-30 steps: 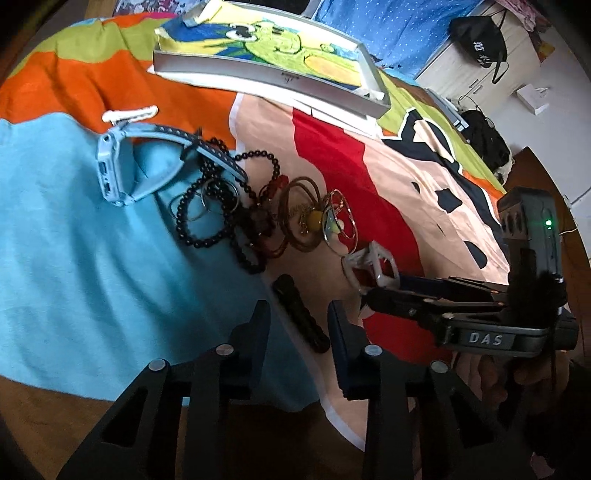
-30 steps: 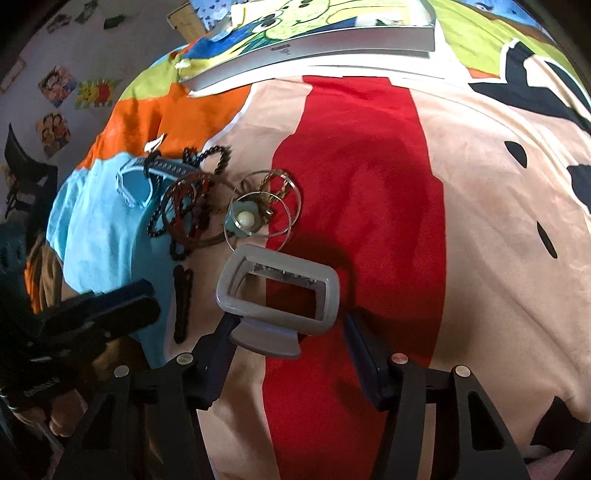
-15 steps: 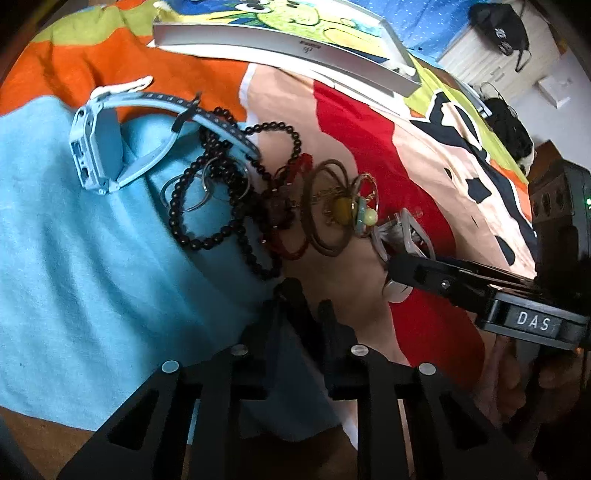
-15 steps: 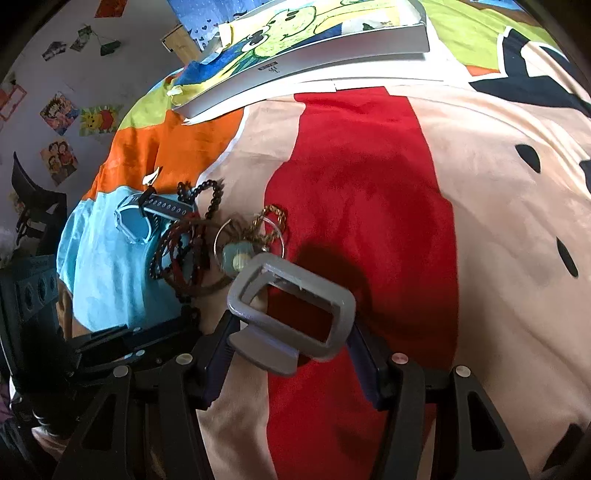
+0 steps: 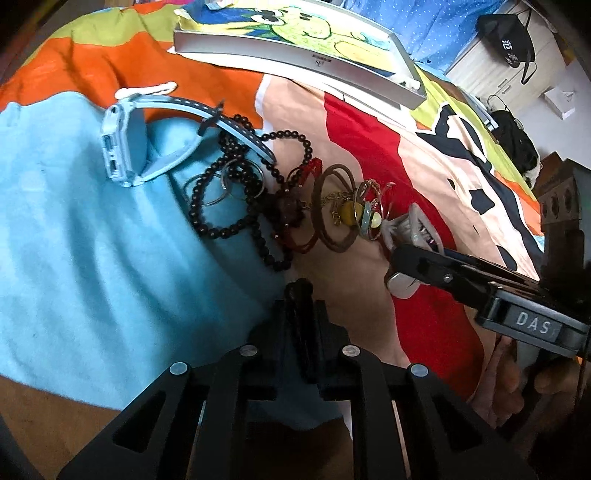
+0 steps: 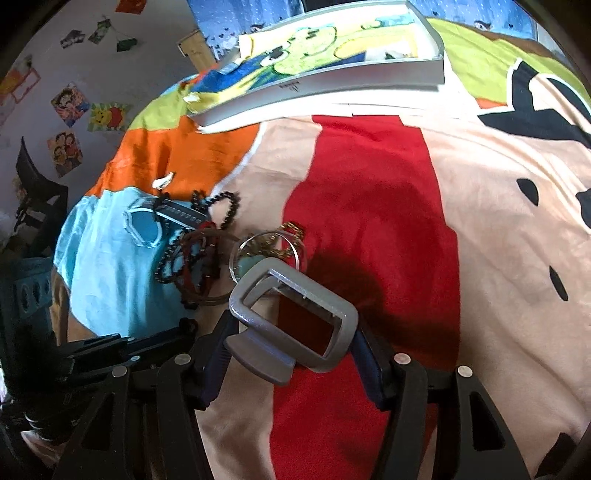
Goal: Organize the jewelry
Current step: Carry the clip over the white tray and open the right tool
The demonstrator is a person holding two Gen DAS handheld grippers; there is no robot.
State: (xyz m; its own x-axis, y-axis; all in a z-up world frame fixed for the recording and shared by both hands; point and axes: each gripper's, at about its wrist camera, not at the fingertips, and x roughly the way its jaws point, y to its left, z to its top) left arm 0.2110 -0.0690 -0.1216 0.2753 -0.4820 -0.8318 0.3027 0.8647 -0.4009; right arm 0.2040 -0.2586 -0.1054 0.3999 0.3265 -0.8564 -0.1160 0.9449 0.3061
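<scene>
Left wrist view: left gripper [image 5: 300,314] is closing narrowly on black hair clip [image 5: 298,295], needing a centred, level squeeze before lifting.

Under everything you have a patchwork blanket [image 5: 92,258] in blue, orange, red, peach and green, with black cartoon shapes on its right side. At the far edge a shallow grey tray [image 5: 295,59] lies on it, lined with a cloth printed with a green cartoon frog. Beyond the bed on the far right you see a white cabinet [image 5: 491,70] with a black bag [image 5: 506,33] on top, and a second dark bag [image 5: 515,138] lower down beside it. In the right wrist view, cartoon pictures [image 6: 70,105] hang on the pale wall at far left, near a dark chair back [image 6: 35,181].
</scene>
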